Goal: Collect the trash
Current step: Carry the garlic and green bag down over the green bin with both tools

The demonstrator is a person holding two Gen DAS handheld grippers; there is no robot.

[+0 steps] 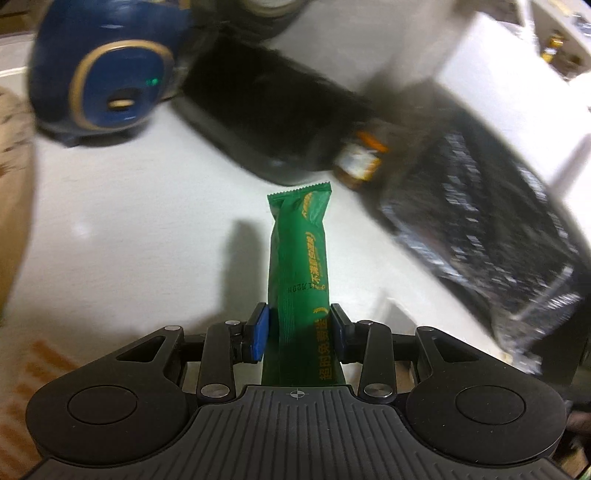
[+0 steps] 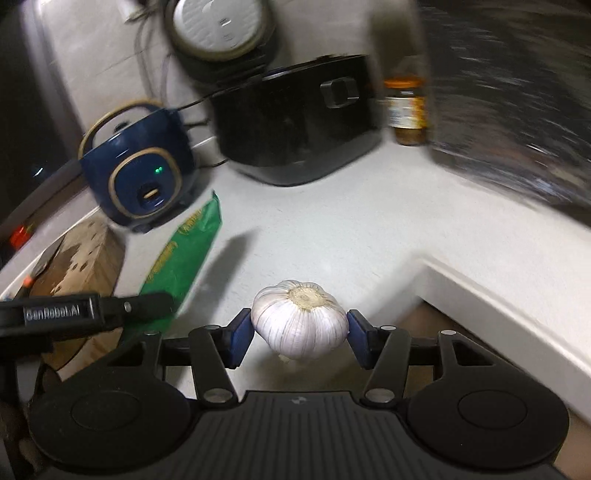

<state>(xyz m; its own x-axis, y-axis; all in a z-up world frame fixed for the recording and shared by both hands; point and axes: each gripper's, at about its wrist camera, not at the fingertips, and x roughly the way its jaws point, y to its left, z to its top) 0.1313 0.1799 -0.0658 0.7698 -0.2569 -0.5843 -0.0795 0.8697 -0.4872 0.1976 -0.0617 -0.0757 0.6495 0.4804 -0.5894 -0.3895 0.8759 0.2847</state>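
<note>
The left tool [image 1: 300,332] is clenched on a green snack wrapper [image 1: 301,258], its 2 blue pads [image 1: 258,334] pressing the packet's lower part from either side. The wrapper stands up out of the grip, its crimped top edge tilted slightly and lifted clear of the white worktop [image 1: 147,229], where its shadow falls just to the left.

The right tool [image 2: 300,334] grasps a whole garlic bulb [image 2: 300,319], root end facing the camera; both blue pads [image 2: 240,339] touch the bulb's sides. From this view the left tool's black finger and the green wrapper appear at the left, above a wooden block [image 2: 88,258] at the worktop's edge.

Beyond the tools, at the back of the worktop, sit a small navy rice cooker [image 2: 144,173] with gold trim and a green light, a black appliance [image 2: 295,125] beside it, and a round grey-lidded cooker [image 2: 221,29] behind. A jar with an orange lid [image 2: 406,110] stands near the black appliance's right side, next to a dark, shiny, blurred mass [image 2: 517,110] whose nature I cannot tell. The worktop's raised white edge [image 2: 498,295] runs along the right.
</note>
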